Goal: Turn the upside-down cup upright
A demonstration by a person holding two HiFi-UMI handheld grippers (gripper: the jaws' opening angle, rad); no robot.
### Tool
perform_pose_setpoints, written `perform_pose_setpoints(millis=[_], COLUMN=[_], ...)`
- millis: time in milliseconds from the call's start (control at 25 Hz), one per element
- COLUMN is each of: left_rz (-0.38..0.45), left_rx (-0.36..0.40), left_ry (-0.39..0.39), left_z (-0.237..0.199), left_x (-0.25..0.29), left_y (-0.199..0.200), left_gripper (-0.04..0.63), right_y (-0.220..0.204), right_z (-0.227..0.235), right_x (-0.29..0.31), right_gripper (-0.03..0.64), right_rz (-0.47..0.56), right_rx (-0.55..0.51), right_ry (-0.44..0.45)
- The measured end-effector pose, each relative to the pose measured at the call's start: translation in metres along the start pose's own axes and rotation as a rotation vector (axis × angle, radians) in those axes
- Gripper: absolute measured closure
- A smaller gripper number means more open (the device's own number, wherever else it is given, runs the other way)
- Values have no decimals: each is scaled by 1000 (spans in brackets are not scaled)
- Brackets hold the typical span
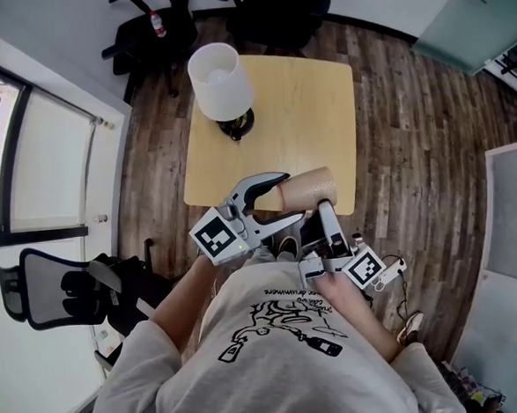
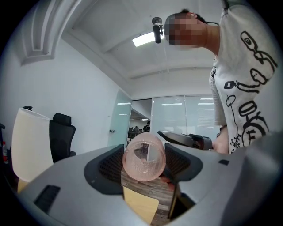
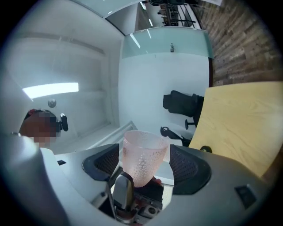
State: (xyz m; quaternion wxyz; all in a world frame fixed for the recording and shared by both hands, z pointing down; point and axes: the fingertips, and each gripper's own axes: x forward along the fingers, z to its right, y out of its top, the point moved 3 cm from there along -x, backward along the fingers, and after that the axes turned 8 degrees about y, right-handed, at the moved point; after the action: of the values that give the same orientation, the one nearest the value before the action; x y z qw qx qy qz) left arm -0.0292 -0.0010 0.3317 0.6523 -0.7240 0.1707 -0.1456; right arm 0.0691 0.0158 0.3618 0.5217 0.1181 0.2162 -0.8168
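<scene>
A pink, dimpled translucent cup (image 1: 312, 189) hangs on its side in the air over the table's near edge. My left gripper (image 1: 293, 196) reaches in from the left, one jaw above the cup's narrow end and one below. In the left gripper view the cup (image 2: 143, 156) shows end-on, and both pads of the left gripper (image 2: 144, 164) touch its sides. My right gripper (image 1: 325, 211) comes up from below. In the right gripper view the cup (image 3: 143, 156) fills the gap of the right gripper (image 3: 144, 167), pads against it. A left fingertip (image 3: 119, 190) shows by the cup's base.
The light wooden table (image 1: 296, 110) carries a lamp with a white shade (image 1: 221, 82) at its far left. Black office chairs (image 1: 153, 28) stand beyond it, and another chair (image 1: 61, 290) is at my left. Wood flooring surrounds the table.
</scene>
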Motion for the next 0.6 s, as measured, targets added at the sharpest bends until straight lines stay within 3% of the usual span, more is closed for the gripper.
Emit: perform_pose_setpoints(millis=[120, 200, 440, 600], left_rz=[-16, -33, -95, -143], left_rx=[-8, -10, 9, 29], left_ry=[18, 25, 46, 40], left_z=[-7, -11, -26, -30], left_x=[-7, -12, -23, -22], left_y=[-2, -4, -12, -20], left_gripper=[304, 304, 302, 302], right_y=[12, 16, -3, -22], right_z=[-1, -7, -28, -25], right_x=[-7, -9, 0, 4], right_gripper=[284, 284, 284, 284], right_rz=[-58, -139, -557, -875], right_rx=[-165, -340, -1095, -1528], right_ry=[-56, -81, -93, -117])
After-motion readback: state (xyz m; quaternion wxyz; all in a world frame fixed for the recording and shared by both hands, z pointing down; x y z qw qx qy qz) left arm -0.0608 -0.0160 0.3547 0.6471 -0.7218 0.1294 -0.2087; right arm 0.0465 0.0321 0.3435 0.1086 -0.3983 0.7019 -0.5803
